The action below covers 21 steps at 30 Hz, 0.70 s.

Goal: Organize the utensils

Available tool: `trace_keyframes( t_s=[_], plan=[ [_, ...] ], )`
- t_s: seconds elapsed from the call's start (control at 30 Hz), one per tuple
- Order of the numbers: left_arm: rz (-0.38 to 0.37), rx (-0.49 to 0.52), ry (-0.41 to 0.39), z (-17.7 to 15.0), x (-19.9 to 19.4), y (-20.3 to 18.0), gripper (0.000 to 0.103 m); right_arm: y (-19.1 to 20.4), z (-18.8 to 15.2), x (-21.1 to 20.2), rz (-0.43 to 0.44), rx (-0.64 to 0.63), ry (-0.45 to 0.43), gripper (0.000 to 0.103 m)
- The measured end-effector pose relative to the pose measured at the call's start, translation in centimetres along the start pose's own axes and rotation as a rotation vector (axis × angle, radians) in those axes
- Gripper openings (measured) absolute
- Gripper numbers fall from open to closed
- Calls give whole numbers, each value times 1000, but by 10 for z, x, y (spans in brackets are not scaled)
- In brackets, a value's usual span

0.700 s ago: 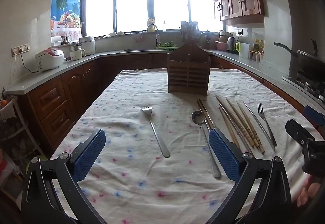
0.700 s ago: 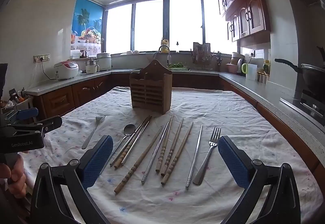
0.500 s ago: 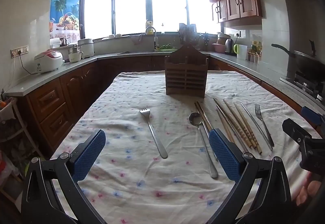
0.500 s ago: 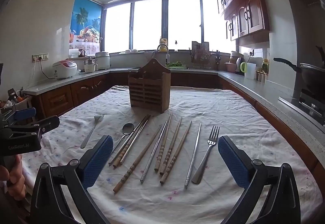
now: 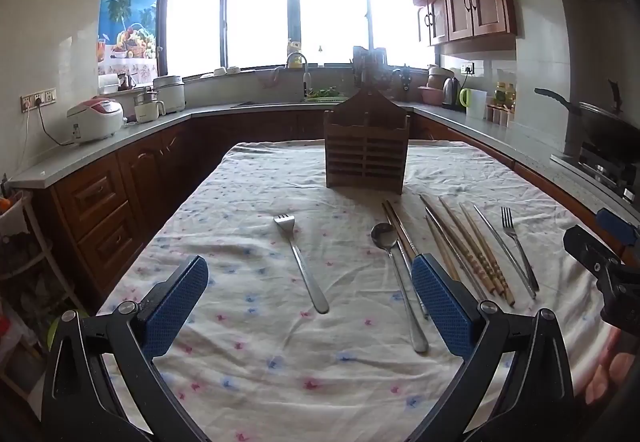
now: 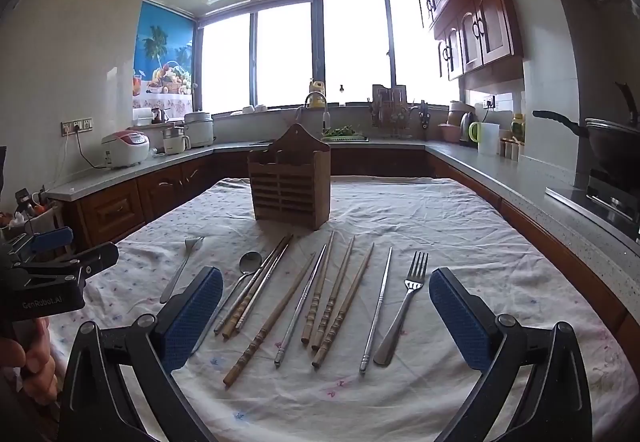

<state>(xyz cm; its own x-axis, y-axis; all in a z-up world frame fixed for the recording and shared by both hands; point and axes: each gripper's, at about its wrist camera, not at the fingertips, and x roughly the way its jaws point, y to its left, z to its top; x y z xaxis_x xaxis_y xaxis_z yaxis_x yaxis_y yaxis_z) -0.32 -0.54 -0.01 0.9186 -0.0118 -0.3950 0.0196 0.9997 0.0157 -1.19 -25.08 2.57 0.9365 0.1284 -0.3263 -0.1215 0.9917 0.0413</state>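
Both hand-held grippers, left and right, hang spread apart and empty above the worktop. The chopsticks lie close together, so a grab may catch two. The holder probably has narrow slots, hard to judge.

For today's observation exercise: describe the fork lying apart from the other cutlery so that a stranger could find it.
Start at the wooden utensil holder on the flowered tablecloth. In front of it, slightly left in the left wrist view, lies a metal fork. It lies alone, whereas the other fork sits beside the chopsticks.
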Motion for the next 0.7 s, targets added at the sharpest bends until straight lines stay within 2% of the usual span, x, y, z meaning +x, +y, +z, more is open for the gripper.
trace_keyframes(
  t_s=[0.7],
  plan=[
    [0, -9, -6, 1, -2, 1, 103, -2, -2, -1, 23, 20, -12, 103]
  ],
)
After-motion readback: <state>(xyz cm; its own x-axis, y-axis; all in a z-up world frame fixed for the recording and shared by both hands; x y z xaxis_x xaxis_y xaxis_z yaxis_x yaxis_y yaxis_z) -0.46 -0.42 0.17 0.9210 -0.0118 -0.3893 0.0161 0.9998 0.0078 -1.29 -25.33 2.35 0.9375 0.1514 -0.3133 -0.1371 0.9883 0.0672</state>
